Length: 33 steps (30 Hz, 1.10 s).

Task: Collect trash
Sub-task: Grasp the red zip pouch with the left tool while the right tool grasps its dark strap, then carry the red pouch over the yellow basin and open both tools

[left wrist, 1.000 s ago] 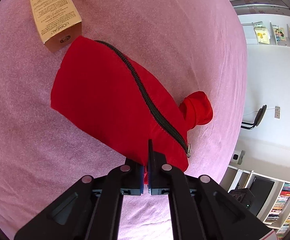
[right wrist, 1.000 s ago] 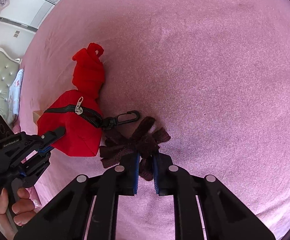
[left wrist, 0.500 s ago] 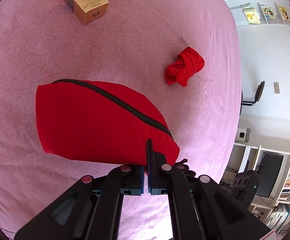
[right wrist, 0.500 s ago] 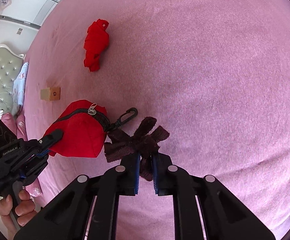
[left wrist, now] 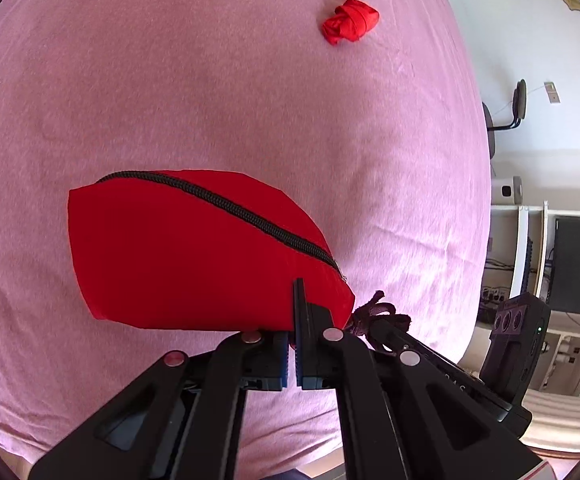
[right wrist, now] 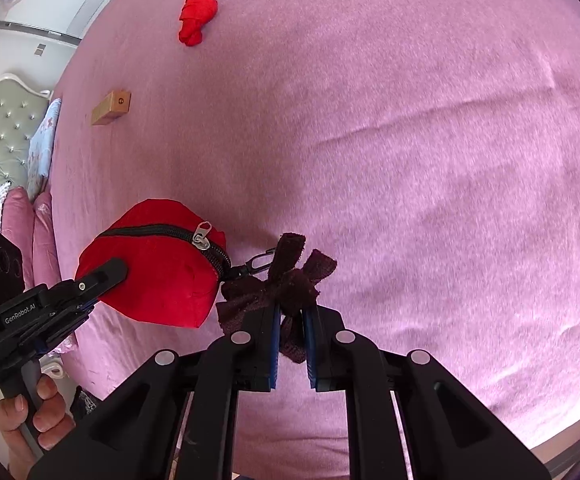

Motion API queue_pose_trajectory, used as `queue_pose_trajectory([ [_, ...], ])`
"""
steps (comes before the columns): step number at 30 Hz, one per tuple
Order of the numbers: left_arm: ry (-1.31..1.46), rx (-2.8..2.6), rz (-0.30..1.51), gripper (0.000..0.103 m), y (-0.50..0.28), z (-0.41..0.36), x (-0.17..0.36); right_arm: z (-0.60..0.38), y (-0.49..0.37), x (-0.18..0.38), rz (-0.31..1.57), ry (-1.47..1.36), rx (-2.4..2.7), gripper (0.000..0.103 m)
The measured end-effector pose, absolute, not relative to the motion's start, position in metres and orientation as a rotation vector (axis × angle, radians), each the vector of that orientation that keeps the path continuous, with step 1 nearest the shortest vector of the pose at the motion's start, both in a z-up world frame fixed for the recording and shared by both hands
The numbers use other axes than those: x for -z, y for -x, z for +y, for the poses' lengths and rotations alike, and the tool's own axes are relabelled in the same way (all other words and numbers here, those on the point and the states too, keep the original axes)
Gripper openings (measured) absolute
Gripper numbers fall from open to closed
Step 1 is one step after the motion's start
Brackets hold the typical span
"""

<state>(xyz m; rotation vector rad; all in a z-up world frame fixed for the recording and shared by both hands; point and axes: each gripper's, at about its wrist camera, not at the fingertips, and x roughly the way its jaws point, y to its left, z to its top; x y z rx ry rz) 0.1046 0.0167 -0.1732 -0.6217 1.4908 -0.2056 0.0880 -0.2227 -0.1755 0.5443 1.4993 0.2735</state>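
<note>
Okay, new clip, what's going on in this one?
A person with tongs in each hand is clearing a pink bedspread. The left tongs pinch a zipped red pouch; the right tongs grip a dark maroon scrap beside its zipper end. A knotted red cloth and a small cardboard box lie farther off.

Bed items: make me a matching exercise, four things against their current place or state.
Things:
1. red zip pouch
2. dark maroon rag
3. knotted red cloth
4. tan cardboard box

Places or states:
A. lying loose at the far end of the pink bedspread
B. pinched by the right gripper
C. held up by the left gripper
D. lying on the bedspread towards the headboard side

Pairs: 1-C, 2-B, 3-A, 4-D
</note>
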Motion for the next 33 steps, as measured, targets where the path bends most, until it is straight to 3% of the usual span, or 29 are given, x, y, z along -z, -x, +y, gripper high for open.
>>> queue_pose_trajectory([
  [17, 0.380, 0.407, 1.615, 0.002, 0.014, -0.060, 0.168, -0.278, 0.082, 0.175, 1.485, -0.692, -0.126, 0.011],
  [33, 0.070, 0.717, 1.732, 0.002, 0.111, -0.283, 0.161, -0.443, 0.236, 0.180, 1.399, -0.890, 0.125, 0.011],
])
